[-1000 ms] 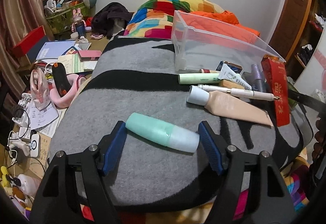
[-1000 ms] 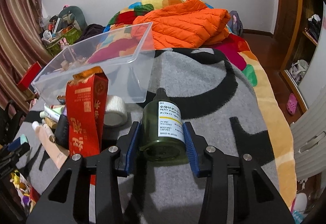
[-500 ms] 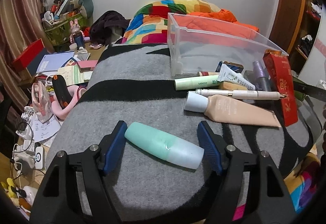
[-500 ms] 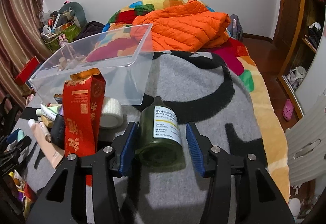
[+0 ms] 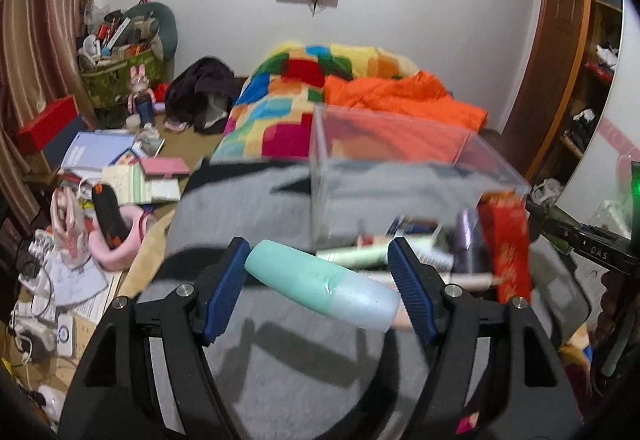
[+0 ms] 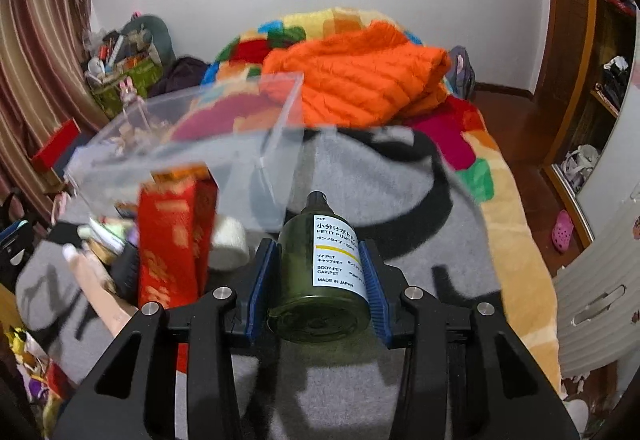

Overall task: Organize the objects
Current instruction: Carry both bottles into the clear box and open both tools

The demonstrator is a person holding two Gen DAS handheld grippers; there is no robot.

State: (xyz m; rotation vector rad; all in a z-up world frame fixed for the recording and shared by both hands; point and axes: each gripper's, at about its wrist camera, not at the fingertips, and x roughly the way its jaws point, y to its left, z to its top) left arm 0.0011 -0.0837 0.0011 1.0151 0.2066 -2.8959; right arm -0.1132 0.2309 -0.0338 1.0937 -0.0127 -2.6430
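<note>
My left gripper (image 5: 318, 280) is shut on a mint-green tube bottle (image 5: 320, 284), held crosswise between the blue pads and lifted above the grey blanket (image 5: 280, 360). My right gripper (image 6: 318, 280) is shut on a dark green pump bottle (image 6: 320, 280) with a white label, also lifted off the blanket. A clear plastic bin (image 5: 400, 176) stands ahead of both; it also shows in the right wrist view (image 6: 188, 144). A red box (image 6: 172, 240) stands left of the green bottle.
Several tubes and a pen (image 5: 360, 256) lie by the bin with a purple bottle (image 5: 464, 236). A white tape roll (image 6: 228, 244) sits by the bin. An orange jacket (image 6: 360, 80) lies behind. A cluttered side table (image 5: 100, 176) is left.
Both grippers closed on their bottles and lifted them off the blanket. The view now sits higher and the background is blurred by motion.
</note>
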